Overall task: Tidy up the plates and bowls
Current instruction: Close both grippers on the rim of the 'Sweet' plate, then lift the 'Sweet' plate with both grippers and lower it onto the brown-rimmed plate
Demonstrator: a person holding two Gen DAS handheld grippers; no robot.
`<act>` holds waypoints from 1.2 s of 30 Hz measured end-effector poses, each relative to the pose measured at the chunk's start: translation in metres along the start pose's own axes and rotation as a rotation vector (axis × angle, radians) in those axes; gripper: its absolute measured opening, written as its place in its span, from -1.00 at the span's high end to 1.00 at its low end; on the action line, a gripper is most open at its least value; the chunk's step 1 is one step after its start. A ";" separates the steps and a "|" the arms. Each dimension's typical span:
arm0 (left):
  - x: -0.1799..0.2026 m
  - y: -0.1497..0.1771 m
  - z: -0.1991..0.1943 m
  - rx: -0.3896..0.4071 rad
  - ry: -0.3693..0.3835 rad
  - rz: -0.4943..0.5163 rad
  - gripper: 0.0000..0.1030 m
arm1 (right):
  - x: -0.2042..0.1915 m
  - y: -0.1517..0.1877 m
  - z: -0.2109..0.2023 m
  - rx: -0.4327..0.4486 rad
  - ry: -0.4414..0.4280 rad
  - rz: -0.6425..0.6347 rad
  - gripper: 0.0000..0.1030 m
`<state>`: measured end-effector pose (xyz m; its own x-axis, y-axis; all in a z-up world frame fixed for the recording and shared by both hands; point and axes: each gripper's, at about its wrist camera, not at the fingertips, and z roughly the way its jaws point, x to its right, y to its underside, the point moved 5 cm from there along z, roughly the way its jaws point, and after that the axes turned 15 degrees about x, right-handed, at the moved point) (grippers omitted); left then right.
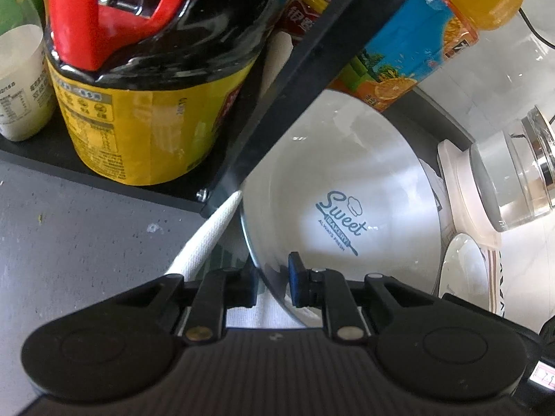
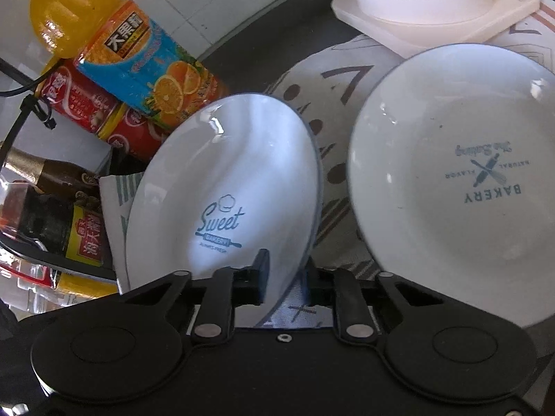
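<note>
A white bowl printed "Sweet Bakery" (image 1: 347, 180) (image 2: 222, 180) is tilted on a patterned cloth (image 2: 329, 111). My left gripper (image 1: 272, 279) is shut on its near rim, the blue pad inside the bowl and the other finger outside. My right gripper (image 2: 286, 272) is shut on another part of the same rim, one finger inside and one behind the edge. A second white dish printed "Bakery" (image 2: 451, 180) lies to the right on the cloth. In the left wrist view its edge (image 1: 464, 270) shows at the lower right.
A black rack (image 1: 263, 111) holds a dark sauce bottle with a yellow label (image 1: 138, 121), an orange juice bottle (image 2: 138, 66) and red cans (image 2: 90, 104). A glass kettle on a white base (image 1: 503, 180) (image 2: 433, 3) stands behind the dishes. Grey counter (image 1: 69, 228) lies at the left.
</note>
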<state>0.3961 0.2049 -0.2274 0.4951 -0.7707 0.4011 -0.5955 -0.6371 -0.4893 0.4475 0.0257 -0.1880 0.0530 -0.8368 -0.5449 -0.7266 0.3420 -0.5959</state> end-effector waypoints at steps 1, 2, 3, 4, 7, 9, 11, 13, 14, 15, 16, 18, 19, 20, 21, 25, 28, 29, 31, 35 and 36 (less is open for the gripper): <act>0.000 0.000 0.000 0.003 0.002 0.002 0.70 | 0.002 0.000 -0.001 0.001 -0.005 0.014 0.76; 0.000 0.001 -0.001 0.007 0.004 0.002 0.71 | 0.003 -0.001 -0.001 0.000 -0.009 0.017 0.77; 0.001 0.002 -0.003 0.011 0.006 0.001 0.71 | 0.002 -0.001 -0.002 0.003 -0.010 0.010 0.77; 0.001 0.002 -0.004 0.015 0.008 0.003 0.71 | 0.001 -0.001 -0.003 0.009 -0.009 -0.005 0.77; 0.005 0.003 -0.009 0.024 0.018 0.011 0.73 | -0.004 -0.002 -0.010 0.028 -0.001 -0.042 0.76; 0.006 0.004 -0.013 0.029 0.026 0.009 0.74 | -0.004 -0.003 -0.013 0.034 -0.006 -0.039 0.76; 0.008 0.005 -0.016 0.031 0.029 0.010 0.74 | -0.004 -0.004 -0.017 0.041 -0.009 -0.046 0.76; 0.009 0.006 -0.019 0.034 0.024 0.012 0.74 | -0.007 -0.004 -0.020 0.042 -0.008 -0.070 0.76; 0.010 0.006 -0.021 0.036 0.023 0.011 0.74 | -0.008 -0.003 -0.023 0.043 -0.009 -0.075 0.75; 0.011 0.007 -0.023 0.038 0.020 0.008 0.74 | -0.009 -0.003 -0.025 0.046 -0.013 -0.076 0.74; 0.010 0.007 -0.024 0.038 0.020 0.004 0.74 | -0.009 -0.003 -0.027 0.047 -0.017 -0.076 0.74; 0.011 0.010 -0.029 0.036 0.017 0.001 0.74 | -0.008 -0.002 -0.031 0.047 -0.019 -0.074 0.74; 0.011 0.011 -0.032 0.038 0.015 0.002 0.74 | -0.007 -0.001 -0.034 0.048 -0.022 -0.075 0.74; 0.012 0.013 -0.035 0.039 0.015 0.002 0.74 | -0.006 0.000 -0.037 0.050 -0.026 -0.076 0.74; 0.013 0.015 -0.038 0.043 0.016 0.002 0.74 | -0.006 0.001 -0.040 0.052 -0.031 -0.076 0.74; 0.019 0.019 -0.051 0.063 0.017 0.001 0.74 | -0.005 0.002 -0.054 0.068 -0.051 -0.090 0.74; 0.023 0.023 -0.062 0.078 0.015 -0.003 0.74 | -0.003 0.003 -0.066 0.075 -0.068 -0.105 0.73; 0.025 0.025 -0.067 0.083 0.015 -0.001 0.74 | -0.002 0.004 -0.071 0.078 -0.072 -0.107 0.73; 0.026 0.029 -0.076 0.091 0.017 0.001 0.74 | -0.001 0.004 -0.078 0.083 -0.082 -0.109 0.73; 0.026 0.037 -0.091 0.106 0.008 -0.009 0.74 | 0.001 0.009 -0.091 0.083 -0.104 -0.121 0.72; 0.026 0.040 -0.096 0.111 0.004 -0.011 0.74 | 0.001 0.010 -0.093 0.082 -0.108 -0.124 0.72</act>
<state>0.3248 0.1586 -0.1624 0.4987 -0.7641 0.4093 -0.5161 -0.6411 -0.5680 0.3760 -0.0112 -0.1393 0.2154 -0.8254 -0.5219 -0.6522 0.2762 -0.7059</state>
